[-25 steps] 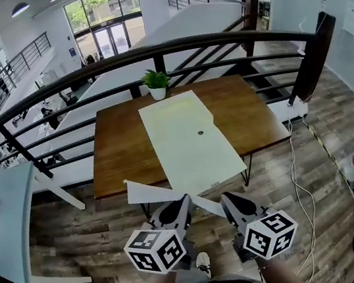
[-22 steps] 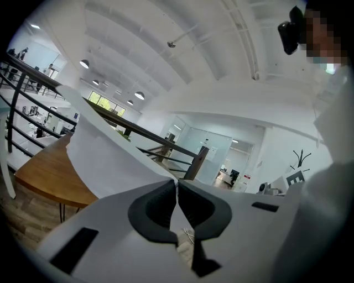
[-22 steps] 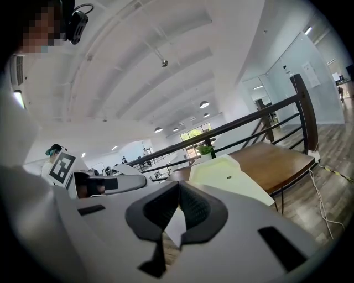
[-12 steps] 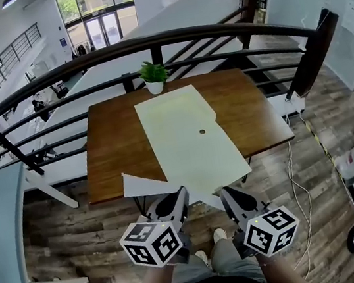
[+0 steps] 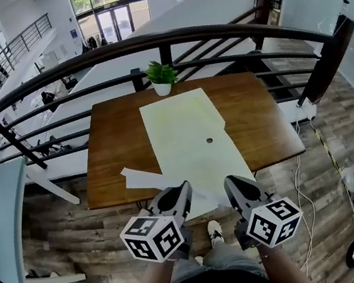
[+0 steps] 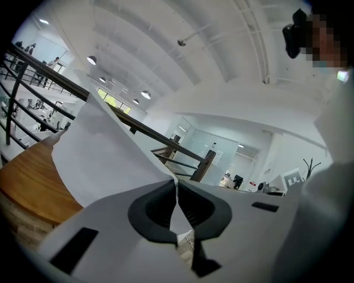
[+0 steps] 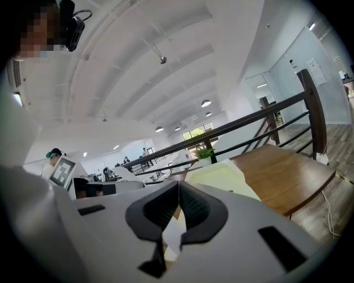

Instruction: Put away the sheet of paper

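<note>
Both grippers + sheet of paper [image 5: 148, 178] have come fwd to the table [image 5: 114, 144] since the earlier frame; the sheet's left corner now overlaps its near edge. Your left gripper [image 5: 182, 188] is clamped on the sheet. Pale green mat [image 5: 188, 129] lies mid-table. Your right gripper [image 5: 229, 184] is pinched shut on the sheet's right end.

White sheet of paper [image 5: 146, 179], near edge clamped in left tool [image 5: 182, 188] and right tool [image 5: 229, 182], spreads ahead-left of them.
</note>
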### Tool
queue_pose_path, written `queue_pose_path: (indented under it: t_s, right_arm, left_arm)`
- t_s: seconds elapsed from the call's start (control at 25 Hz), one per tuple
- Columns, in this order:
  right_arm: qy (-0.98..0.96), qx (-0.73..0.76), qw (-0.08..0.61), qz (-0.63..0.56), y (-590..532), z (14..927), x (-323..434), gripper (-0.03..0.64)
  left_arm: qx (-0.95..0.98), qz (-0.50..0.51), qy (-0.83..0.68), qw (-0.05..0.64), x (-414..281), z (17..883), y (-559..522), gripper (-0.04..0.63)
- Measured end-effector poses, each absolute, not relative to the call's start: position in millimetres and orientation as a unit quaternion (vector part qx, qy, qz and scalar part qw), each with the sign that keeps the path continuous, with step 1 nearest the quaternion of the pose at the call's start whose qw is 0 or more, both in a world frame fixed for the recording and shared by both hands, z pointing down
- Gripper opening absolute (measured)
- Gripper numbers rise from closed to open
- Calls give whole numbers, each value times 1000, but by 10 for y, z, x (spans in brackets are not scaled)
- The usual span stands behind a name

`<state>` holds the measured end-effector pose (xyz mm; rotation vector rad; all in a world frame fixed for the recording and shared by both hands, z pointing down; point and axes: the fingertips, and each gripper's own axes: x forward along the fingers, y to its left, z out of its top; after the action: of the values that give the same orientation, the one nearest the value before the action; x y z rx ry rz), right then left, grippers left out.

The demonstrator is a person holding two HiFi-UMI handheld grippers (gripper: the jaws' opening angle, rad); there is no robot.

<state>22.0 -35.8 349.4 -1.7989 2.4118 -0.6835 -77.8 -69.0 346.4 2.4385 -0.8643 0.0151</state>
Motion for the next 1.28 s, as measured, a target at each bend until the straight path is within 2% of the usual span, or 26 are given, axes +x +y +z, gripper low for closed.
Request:
queue_pose_path:
  t_s: [0.44, 0.92, 1.28]
  right_arm:
    - [797, -564, 23, -213, -1131, 3410, 729, 28]
    - [806, -545, 19, -230, -1614, 3458, 1062, 28]
    - [810, -530, 5, -251, -1717, 3635, 1124, 28]
  left_arm:
    - [903, -16, -334, 271, -173, 3332, -1435, 23]
    - [889, -31, -357, 287, 128, 3362, -1863, 23]
    - [836, -56, -388, 383, 48, 3837, -1905, 23]
